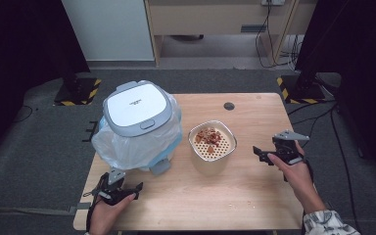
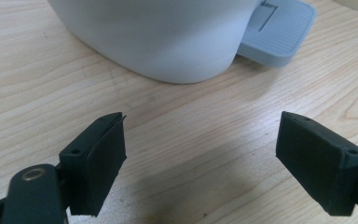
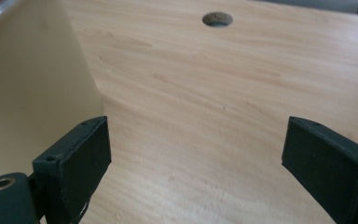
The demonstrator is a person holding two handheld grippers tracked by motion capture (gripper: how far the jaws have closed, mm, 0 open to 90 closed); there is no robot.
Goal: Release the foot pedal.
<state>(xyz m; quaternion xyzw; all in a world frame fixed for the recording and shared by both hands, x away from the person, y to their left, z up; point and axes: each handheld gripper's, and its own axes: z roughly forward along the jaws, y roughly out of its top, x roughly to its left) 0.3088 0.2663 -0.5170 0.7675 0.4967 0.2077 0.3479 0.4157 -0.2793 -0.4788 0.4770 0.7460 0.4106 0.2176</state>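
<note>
- On the wooden table (image 1: 215, 196) we see a grey-lidded pedal bin (image 1: 136, 110) lined with a clear plastic bag (image 1: 112, 147); we place everything else from this bin.
- Just to the bin's right stands a cream bowl (image 1: 212, 142) with a perforated insert, holding a heap of reddish-brown scraps (image 1: 209, 136). Bowl and bin are near each other but apart.
- At the bin's near foot, its grey pedal (image 1: 160, 166) juts out toward our side of the table.
- Near the bin's front, a little to its left, our left gripper (image 1: 138, 187) sits low over the wood in the left hand (image 1: 108, 213). Its jaws are spread wide with nothing but bare wood between them.
- From the left gripper view, the bin's pale rounded base (image 2: 168, 37) lies straight ahead, apart from the pads, and the ribbed pedal (image 2: 279, 32) shows at the upper right.
- Well to the bin's right, beyond the bowl, our right gripper (image 1: 260, 154) is held in the right hand (image 1: 298, 178), pointing toward the bowl.
- Its jaws also stand apart and grasp nothing; from the right gripper view the bowl's cream wall (image 3: 32, 88) rises just beside the left pad (image 3: 81, 158), and we cannot tell whether they touch.
- Farther back from the bin, toward the table's far right, a round cable hole (image 1: 229, 105) is set in the wood.
</note>
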